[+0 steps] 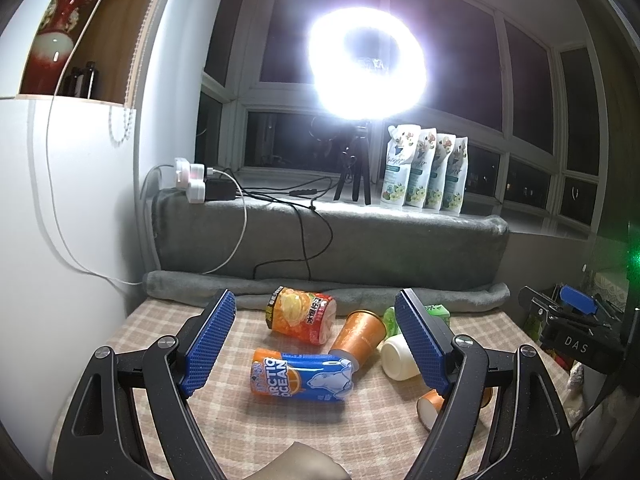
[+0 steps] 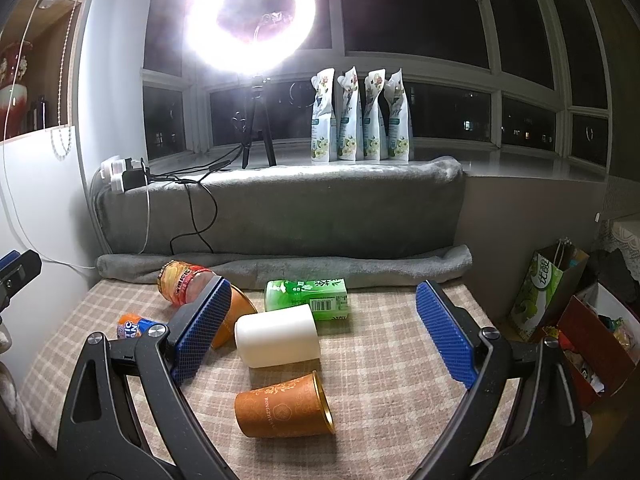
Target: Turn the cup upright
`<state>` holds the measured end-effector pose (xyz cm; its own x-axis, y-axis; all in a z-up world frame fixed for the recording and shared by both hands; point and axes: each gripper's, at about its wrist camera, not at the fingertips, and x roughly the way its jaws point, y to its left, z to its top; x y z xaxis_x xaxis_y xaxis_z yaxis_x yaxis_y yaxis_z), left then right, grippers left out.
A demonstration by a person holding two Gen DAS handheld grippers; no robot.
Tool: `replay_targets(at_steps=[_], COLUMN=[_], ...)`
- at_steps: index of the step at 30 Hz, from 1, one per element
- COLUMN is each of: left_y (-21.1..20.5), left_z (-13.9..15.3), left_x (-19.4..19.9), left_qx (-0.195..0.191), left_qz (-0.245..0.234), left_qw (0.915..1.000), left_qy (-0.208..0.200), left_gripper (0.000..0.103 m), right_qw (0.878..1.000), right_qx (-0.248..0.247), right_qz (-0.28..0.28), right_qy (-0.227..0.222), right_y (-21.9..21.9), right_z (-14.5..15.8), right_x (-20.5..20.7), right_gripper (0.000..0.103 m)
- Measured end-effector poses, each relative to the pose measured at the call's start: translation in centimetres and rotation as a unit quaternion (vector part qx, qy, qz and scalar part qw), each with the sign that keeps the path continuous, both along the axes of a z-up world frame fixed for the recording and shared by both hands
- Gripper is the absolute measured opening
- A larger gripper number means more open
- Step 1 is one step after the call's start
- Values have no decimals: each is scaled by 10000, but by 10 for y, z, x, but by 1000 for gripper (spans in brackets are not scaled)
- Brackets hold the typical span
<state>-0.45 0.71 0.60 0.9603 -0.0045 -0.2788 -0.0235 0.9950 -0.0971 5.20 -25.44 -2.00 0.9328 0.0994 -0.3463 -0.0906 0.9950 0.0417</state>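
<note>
Three cups lie on their sides on the checked cloth (image 2: 380,380). A white cup (image 2: 278,335) lies mid-table; it also shows in the left wrist view (image 1: 398,358). An orange cup (image 2: 284,407) lies nearest, its gold rim to the right. A second orange cup (image 1: 358,334) lies behind, partly hidden by my finger in the right wrist view (image 2: 234,318). My right gripper (image 2: 322,330) is open, with the white cup between its fingers. My left gripper (image 1: 316,340) is open and empty above the cans.
An Arctic Ocean can (image 1: 302,378), an orange-label can (image 1: 300,315) and a green tea carton (image 2: 306,294) lie among the cups. A rolled grey towel (image 2: 280,266) lines the back. A ring light (image 2: 248,20) and pouches (image 2: 362,116) stand on the sill. Bags (image 2: 548,300) sit right.
</note>
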Motion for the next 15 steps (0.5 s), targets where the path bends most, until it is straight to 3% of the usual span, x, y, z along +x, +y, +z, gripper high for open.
replay_targets(at_steps=[15], left_y=[-2], left_z=[-2], left_x=[4], left_qx=[2], left_qz=[-27], left_qw=[10000], left_qy=[13], left_gripper=[82], right_qw=[9999], right_qx=[-27], right_qz=[115], right_qy=[113], right_y=[6], right_z=[-3], right_x=[6], right_gripper=[96])
